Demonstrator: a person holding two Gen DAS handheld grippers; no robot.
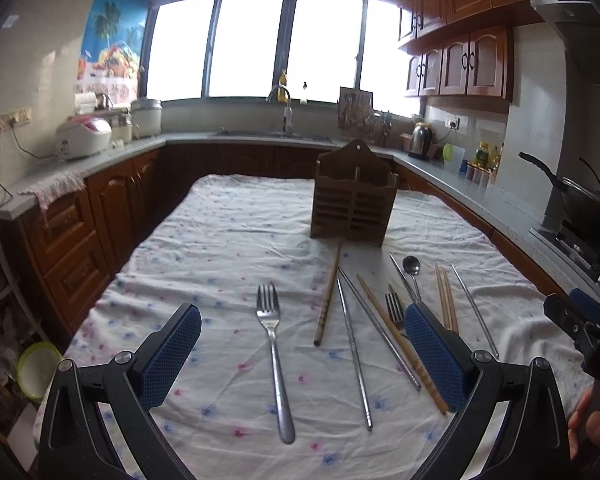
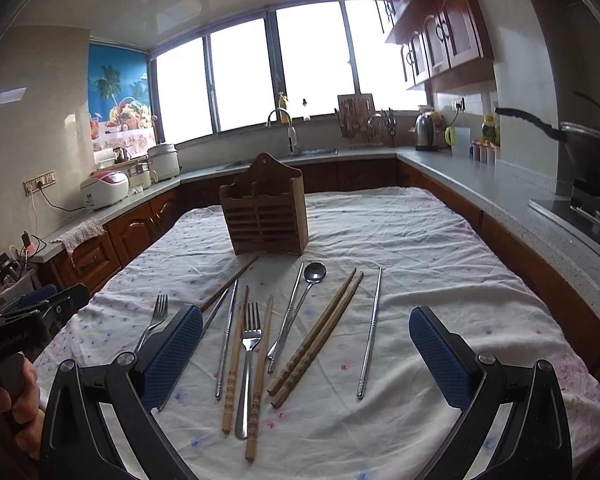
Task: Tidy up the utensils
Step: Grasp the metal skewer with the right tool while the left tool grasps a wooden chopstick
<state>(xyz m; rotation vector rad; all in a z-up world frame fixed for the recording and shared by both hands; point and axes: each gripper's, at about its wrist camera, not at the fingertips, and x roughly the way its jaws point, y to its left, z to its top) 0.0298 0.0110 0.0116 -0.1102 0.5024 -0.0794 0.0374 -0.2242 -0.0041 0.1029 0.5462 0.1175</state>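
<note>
Utensils spread out, nothing picked up yet.
Cloth-covered tabletop [image 2: 420,240] carries the empty wooden holder [image 2: 265,216] at centre frame; chopsticks [image 2: 316,336], forks [image 2: 249,344] and spoon [image 2: 314,273] lie fanned below, reachable by wide, empty left tongs [image 1: 302,354] and right tongs [image 2: 306,354].

Backlit kitchen, fisheye views.
Windows [image 1: 256,44] blew out white; the cupboards stayed dim, edges curved, and corners fell black.

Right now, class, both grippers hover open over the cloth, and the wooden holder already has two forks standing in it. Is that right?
Not quite. The wooden holder looks empty; both forks lie flat on the cloth, as the right wrist view shows. Both grippers are indeed open.
</note>
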